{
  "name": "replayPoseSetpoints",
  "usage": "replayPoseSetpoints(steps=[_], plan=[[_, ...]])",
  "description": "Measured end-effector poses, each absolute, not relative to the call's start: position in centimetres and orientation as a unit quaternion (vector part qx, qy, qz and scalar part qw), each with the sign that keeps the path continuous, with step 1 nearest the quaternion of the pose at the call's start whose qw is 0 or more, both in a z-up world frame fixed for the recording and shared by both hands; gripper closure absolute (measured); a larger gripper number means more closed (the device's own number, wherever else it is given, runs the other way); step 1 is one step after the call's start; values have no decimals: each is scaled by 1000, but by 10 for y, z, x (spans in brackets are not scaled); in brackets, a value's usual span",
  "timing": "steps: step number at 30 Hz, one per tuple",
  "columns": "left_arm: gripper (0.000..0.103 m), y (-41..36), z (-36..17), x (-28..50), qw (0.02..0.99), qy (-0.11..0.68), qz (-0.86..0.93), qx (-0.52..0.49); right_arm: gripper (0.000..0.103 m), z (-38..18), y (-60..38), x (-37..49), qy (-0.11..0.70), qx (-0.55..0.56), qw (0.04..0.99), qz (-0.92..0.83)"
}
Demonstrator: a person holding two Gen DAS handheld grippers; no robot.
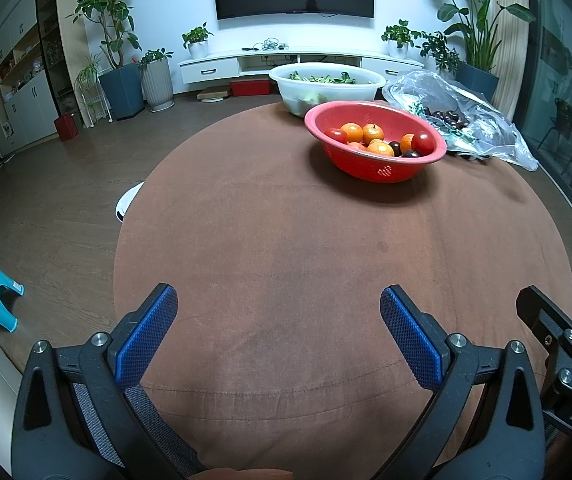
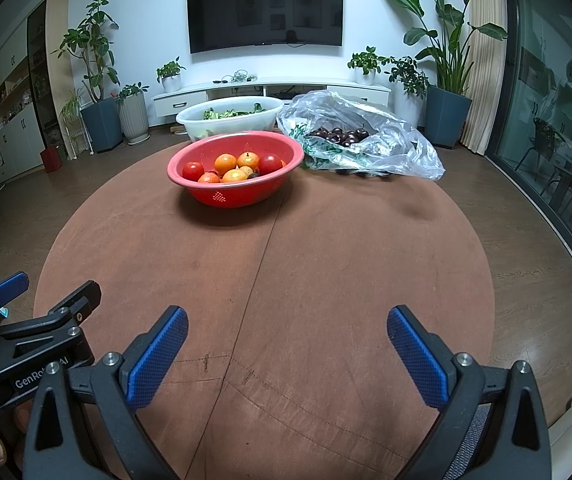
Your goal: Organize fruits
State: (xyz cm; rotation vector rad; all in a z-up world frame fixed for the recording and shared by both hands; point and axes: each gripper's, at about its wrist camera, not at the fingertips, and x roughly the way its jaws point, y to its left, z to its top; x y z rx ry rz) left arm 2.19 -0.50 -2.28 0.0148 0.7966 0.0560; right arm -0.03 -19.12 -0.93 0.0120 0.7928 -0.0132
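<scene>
Brown-clothed worktop (image 2: pixel 325 280) lies bare under your left gripper (image 1: pixel 278 320) and right gripper (image 2: pixel 286 340), both released. Reach well ahead to the red bowl (image 2: pixel 236 196) of fruits (image 2: pixel 226 164); approach from above.

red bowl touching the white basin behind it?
Cannot tell. In both wrist views the red bowl overlaps the white basin, hiding any gap.
</scene>
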Motion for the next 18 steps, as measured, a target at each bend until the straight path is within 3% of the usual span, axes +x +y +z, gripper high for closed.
replayPoseSetpoints(steps=[18], plan=[[0, -3, -27, 17, 923, 383, 21, 0, 1, -9, -191, -2, 388, 7, 922, -6]])
